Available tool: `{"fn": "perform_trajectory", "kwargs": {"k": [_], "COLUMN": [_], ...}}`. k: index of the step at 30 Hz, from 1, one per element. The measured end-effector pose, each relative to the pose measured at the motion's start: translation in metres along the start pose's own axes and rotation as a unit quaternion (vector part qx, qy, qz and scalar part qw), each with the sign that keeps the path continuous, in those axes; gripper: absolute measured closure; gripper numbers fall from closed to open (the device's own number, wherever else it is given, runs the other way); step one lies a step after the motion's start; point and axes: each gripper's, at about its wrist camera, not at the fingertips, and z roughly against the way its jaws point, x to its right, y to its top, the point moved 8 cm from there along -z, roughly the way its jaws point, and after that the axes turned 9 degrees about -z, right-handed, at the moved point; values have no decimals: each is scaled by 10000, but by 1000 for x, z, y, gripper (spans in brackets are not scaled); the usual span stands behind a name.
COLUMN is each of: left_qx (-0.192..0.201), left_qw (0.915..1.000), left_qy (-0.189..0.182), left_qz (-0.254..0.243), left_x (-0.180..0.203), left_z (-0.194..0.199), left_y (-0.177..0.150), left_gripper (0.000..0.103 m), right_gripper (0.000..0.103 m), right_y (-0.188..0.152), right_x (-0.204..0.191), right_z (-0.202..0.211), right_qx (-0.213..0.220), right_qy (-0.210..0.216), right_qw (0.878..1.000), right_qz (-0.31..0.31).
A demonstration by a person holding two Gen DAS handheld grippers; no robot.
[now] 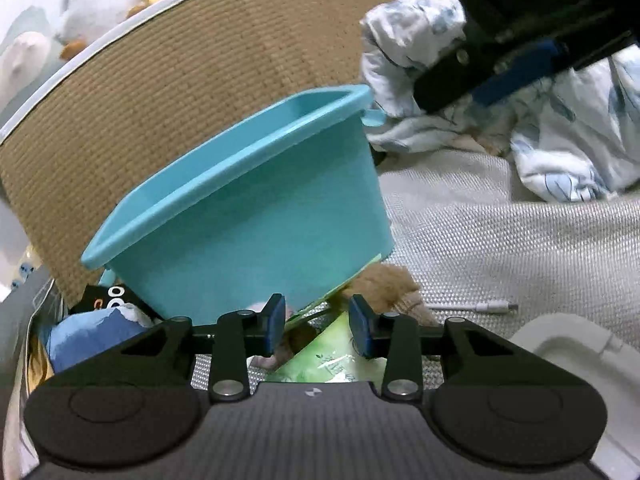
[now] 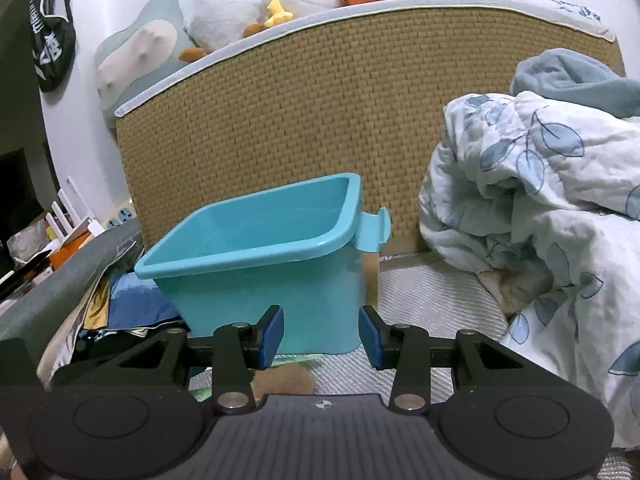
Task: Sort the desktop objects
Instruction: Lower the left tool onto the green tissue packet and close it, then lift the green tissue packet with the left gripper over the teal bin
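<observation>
A teal plastic bin [image 1: 256,208] stands on the woven mat, tilted in the left wrist view; it also shows in the right wrist view [image 2: 272,264]. My left gripper [image 1: 318,330] is open and empty, just above a green packet [image 1: 332,356] and a brown plush toy [image 1: 390,284] at the bin's foot. My right gripper [image 2: 322,336] is open and empty in front of the bin's near wall, with the brown plush [image 2: 286,380] below it. The right gripper's body [image 1: 520,28] shows at the top right of the left wrist view.
A woven headboard [image 2: 320,120] rises behind the bin. A crumpled leaf-print quilt [image 2: 540,208] lies at right. A white cable [image 1: 480,307] and a white object [image 1: 576,356] lie on the mat. Blue cloth and a black box [image 1: 108,300] are piled at left.
</observation>
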Motion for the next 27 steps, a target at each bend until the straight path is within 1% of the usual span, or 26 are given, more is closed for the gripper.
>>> {"fn": "perform_trajectory", "kwargs": {"k": [1, 2, 4, 6, 8, 10, 12, 16, 19, 22, 27], "left_qx": [-10, -21, -51, -72, -99, -129, -112, 53, 191, 228, 313], "left_qw": [10000, 10000, 10000, 9999, 9998, 9993, 9978, 9975, 9991, 9997, 9974], "left_qy": [-1, -3, 14, 44, 85, 134, 223, 160, 81, -23, -215], "left_qz": [8, 15, -34, -58, -124, -328, -615, -683, -372, -10, 615], "left_x": [0, 1, 2, 1, -1, 1, 3, 2, -5, -12, -19], "left_z": [-1, -2, -5, -6, -7, -8, -7, 4, 13, 21, 39], "left_y": [0, -1, -2, -5, -6, -5, -3, 1, 4, 5, 4], "left_gripper": [67, 67, 72, 75, 78, 84, 96, 102, 102, 102, 102], "right_gripper": [57, 57, 57, 57, 57, 57, 57, 57, 57, 57, 57], "right_y": [1, 1, -1, -3, -3, -2, -1, -4, -4, -2, 0], "right_x": [1, 3, 5, 9, 10, 10, 11, 9, 6, 9, 13], "right_z": [1, 0, -3, -7, -7, -6, -6, -9, -9, -7, -6], "right_qx": [56, 81, -12, -109, -105, -57, -72, -131, -112, -56, -45], "right_qy": [-38, -74, -45, -13, -32, -78, -52, -46, -55, -80, -94], "right_qw": [10000, 9999, 9997, 9992, 9991, 9992, 9991, 9990, 9992, 9990, 9984], "right_qz": [-33, -91, -223, -386, -407, -390, -424, -419, -391, -430, -555]}}
